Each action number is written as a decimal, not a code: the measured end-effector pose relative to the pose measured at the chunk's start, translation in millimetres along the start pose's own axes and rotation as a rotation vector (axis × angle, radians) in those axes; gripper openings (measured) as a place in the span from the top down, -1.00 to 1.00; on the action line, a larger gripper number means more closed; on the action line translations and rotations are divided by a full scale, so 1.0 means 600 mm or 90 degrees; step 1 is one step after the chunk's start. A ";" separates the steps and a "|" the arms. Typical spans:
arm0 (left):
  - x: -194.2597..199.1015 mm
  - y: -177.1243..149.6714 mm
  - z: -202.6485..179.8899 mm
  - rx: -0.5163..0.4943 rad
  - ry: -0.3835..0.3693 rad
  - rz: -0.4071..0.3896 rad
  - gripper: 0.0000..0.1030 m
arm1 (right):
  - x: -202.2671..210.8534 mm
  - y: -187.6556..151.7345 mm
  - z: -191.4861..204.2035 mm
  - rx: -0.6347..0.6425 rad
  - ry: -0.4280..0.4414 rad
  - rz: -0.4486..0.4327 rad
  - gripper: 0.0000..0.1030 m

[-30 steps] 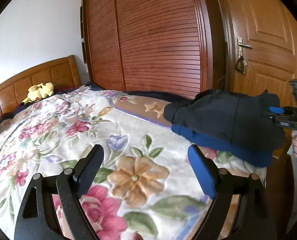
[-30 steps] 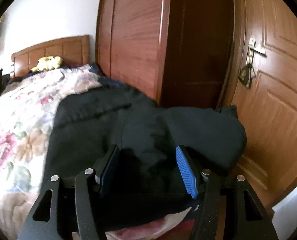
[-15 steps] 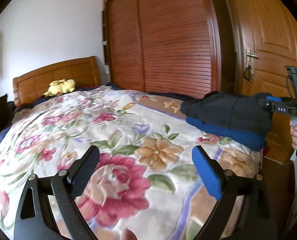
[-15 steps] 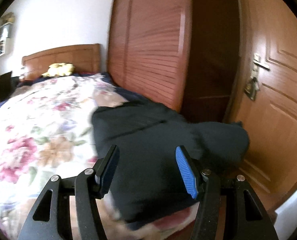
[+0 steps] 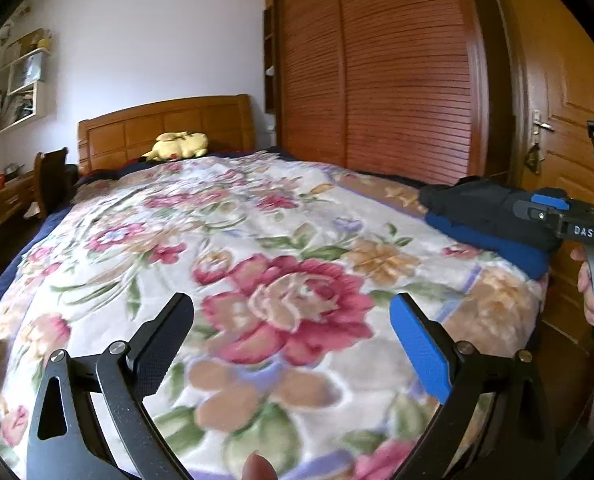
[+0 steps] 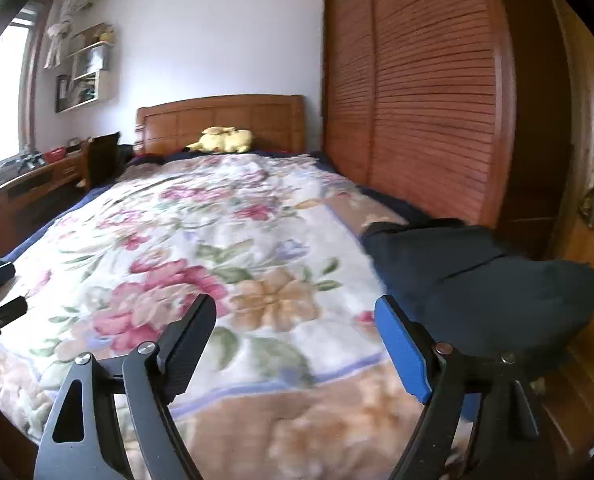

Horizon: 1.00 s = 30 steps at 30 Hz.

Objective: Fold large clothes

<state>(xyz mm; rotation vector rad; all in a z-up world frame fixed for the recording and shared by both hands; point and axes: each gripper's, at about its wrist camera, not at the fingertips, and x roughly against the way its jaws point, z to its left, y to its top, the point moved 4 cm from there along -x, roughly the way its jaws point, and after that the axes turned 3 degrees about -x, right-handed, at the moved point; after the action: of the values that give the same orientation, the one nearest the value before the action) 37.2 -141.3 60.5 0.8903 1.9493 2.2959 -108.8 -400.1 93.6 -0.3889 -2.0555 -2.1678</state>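
Item: folded dark garment [image 6: 477,276], black/navy outer w/ blue layer [image 5: 493,246] showing along its lower edge; prob. a jacket or trousers, exact type can't tell. Loc.: far right corner at foot of bed, on floral blanket [image 5: 281,240], just beside wardrobe [image 5: 409,80] and door [image 5: 565,92]. Cond.: already a compact stack, one end bulging over the bed edge. Handling (est.): soft, limp, no stiffness; moderately heavy for cloth; not fragile; top layer likely to slide off the one under it if pulled by one edge. Grip pts: pinch through all layers at the folded edge, both ends at once; avoid the loose overhang. Left tool [image 5: 293,344]: wide, nothing between fingers, over blanket. Right tool [image 6: 295,344]: jaws opening, empty, garment just right of blue finger [image 6: 403,354], no contact seen. Misc.: yellow plush [image 6: 225,140] at headboard [image 6: 221,120].
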 end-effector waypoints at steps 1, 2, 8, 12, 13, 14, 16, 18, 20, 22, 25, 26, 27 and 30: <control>0.000 -0.006 0.010 0.004 0.007 0.001 -0.92 | -0.006 -0.006 0.013 0.001 0.009 0.003 -0.63; 0.001 -0.012 0.018 0.008 0.013 0.003 -0.92 | -0.009 -0.013 0.026 0.004 0.018 0.006 -0.63; 0.003 -0.050 0.068 0.038 0.055 0.023 -0.92 | -0.069 -0.041 0.070 0.006 0.063 0.032 -0.63; 0.008 -0.081 0.111 0.081 0.073 0.037 -0.92 | -0.109 -0.050 0.097 0.005 0.097 0.050 -0.63; 0.009 -0.086 0.119 0.084 0.081 0.039 -0.92 | -0.116 -0.049 0.103 0.005 0.103 0.052 -0.63; 0.011 -0.090 0.128 0.086 0.090 0.039 -0.92 | -0.122 -0.049 0.111 0.004 0.108 0.054 -0.63; 0.016 -0.098 0.142 0.085 0.109 0.039 -0.92 | -0.133 -0.046 0.128 0.005 0.121 0.055 -0.63; 0.020 -0.103 0.154 0.085 0.123 0.039 -0.92 | -0.142 -0.043 0.143 0.012 0.129 0.053 -0.63; 0.024 -0.107 0.166 0.090 0.135 0.040 -0.92 | -0.149 -0.040 0.154 0.015 0.138 0.050 -0.63; 0.031 -0.108 0.177 0.093 0.147 0.034 -0.92 | -0.157 -0.038 0.168 0.016 0.149 0.043 -0.63; 0.041 -0.109 0.190 0.093 0.165 0.026 -0.92 | -0.171 -0.036 0.182 0.024 0.158 0.025 -0.63; 0.044 -0.109 0.193 0.094 0.169 0.023 -0.92 | -0.170 -0.033 0.186 0.028 0.162 0.016 -0.63; 0.048 -0.109 0.196 0.096 0.174 0.019 -0.92 | -0.173 -0.034 0.189 0.031 0.168 0.009 -0.63; 0.057 -0.111 0.203 0.101 0.186 0.011 -0.92 | -0.176 -0.033 0.194 0.032 0.182 -0.011 -0.63</control>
<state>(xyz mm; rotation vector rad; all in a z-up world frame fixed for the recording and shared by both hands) 35.6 -3.1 22.5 0.6076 2.2713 2.4280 -1.9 -291.8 50.3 -0.0501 -1.9558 -2.0374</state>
